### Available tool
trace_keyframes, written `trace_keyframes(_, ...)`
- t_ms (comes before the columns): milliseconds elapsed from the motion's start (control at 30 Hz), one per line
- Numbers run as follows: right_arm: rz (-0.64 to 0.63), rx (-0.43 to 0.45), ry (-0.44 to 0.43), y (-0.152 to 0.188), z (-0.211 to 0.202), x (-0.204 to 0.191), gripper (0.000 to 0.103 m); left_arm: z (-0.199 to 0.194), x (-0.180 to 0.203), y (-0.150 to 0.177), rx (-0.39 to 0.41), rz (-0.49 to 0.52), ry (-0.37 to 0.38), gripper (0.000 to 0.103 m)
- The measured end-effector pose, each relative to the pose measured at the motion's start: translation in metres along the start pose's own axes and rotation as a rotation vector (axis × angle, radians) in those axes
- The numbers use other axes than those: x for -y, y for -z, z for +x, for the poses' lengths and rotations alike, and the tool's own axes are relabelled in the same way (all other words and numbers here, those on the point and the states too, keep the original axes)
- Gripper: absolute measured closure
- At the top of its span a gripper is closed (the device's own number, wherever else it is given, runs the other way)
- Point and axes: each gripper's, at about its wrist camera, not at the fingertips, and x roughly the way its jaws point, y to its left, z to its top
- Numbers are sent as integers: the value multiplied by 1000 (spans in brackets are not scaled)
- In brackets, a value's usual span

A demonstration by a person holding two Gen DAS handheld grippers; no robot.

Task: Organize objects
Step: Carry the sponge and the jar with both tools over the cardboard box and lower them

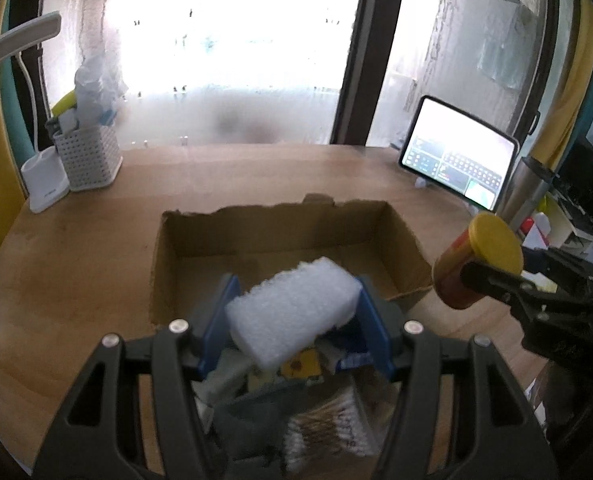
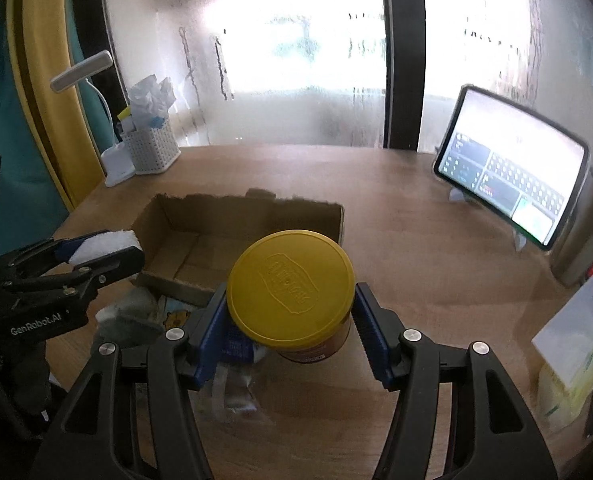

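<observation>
Midway: box [image 1: 280, 236] at frame centre empty, left gripper [image 1: 294, 320] clamping foam [image 1: 292, 316], right gripper [image 2: 290, 334] clamping can [image 2: 292, 288], clutter [image 1: 296, 412] below unsorted.

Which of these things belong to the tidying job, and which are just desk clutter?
Part of the job:
- white foam block, held in the left tool
- yellow-lidded can, held in the right tool
- cardboard box, open
- loose pile of small items in front of the box

Just lying about:
- tablet on its stand
- white basket
- desk lamp

tablet [image 2: 512, 176], desk lamp [image 1: 36, 120], window [image 1: 232, 40]
</observation>
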Motion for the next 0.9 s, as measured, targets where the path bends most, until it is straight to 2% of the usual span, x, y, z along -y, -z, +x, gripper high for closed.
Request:
trace_keyframes(533,-6,-11,-40,-27,32,-2,40,30,-5,-19,-25,9,48,43)
trace_keyframes(900,26,-58,-52,-24,70,-1,40,58,-18,-13,-75,-29,70,43)
